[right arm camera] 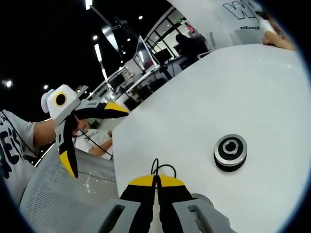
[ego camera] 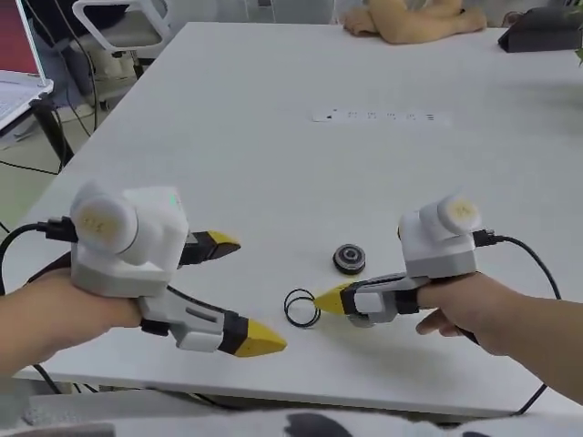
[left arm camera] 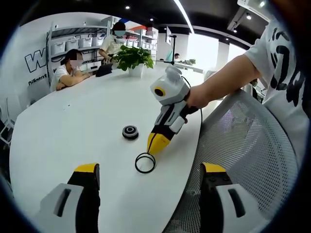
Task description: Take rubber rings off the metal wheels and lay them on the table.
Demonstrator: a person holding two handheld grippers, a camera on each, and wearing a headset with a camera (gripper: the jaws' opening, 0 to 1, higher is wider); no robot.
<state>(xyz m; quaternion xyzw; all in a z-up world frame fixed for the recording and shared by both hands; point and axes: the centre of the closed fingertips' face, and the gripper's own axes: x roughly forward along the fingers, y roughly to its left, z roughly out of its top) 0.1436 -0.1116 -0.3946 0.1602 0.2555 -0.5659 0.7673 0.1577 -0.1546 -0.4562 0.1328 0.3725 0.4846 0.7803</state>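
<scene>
Close by, the left hand-held gripper (ego camera: 248, 291) is wide open and empty, the right hand-held gripper (ego camera: 326, 300) pinches a black ring (ego camera: 301, 308) already down on the desk (ego camera: 273, 164), and I cannot tell if the wheel (ego camera: 349, 259) behind still wears one.

Your left gripper (ego camera: 244, 291) and right gripper (ego camera: 321, 300) were white with yellow tips; the rubber ring (ego camera: 301, 308) was black, the metal wheel (ego camera: 349, 259) black-and-silver, the table (ego camera: 273, 118) white.

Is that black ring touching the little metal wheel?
Apart. The head view shows bare table between the ring and the wheel; the left gripper view shows the same gap.
</scene>
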